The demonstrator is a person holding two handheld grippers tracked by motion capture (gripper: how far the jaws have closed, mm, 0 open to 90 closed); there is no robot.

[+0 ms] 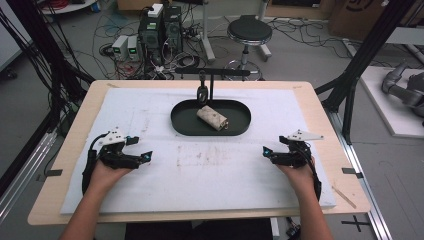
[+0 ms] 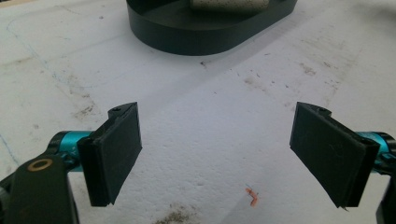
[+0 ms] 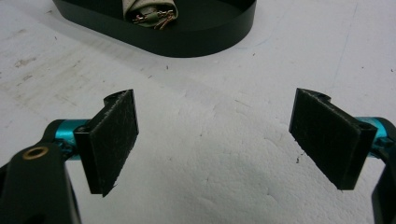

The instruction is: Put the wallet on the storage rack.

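A dark oval tray [image 1: 184,123] sits at the middle back of the white mat, with a rolled beige cloth bundle [image 1: 212,118] lying inside it. My left gripper [image 1: 141,148] rests low over the mat at front left, open with nothing between its jaws. My right gripper [image 1: 273,147] mirrors it at front right, also open and empty. In the left gripper view, the left gripper [image 2: 217,154] faces the tray [image 2: 187,43] and the bundle [image 2: 229,3]. In the right gripper view, the right gripper [image 3: 215,144] faces the tray [image 3: 187,45] and the bundle's end [image 3: 149,11].
A black T-shaped stand [image 1: 212,74] rises just behind the tray, with a small dark item [image 1: 202,93] hanging from it. The stained white foam mat [image 1: 200,172] covers the wooden table. A small orange scrap [image 2: 252,197] lies near the left gripper. A stool [image 1: 249,32] and computers [image 1: 160,27] stand beyond the table.
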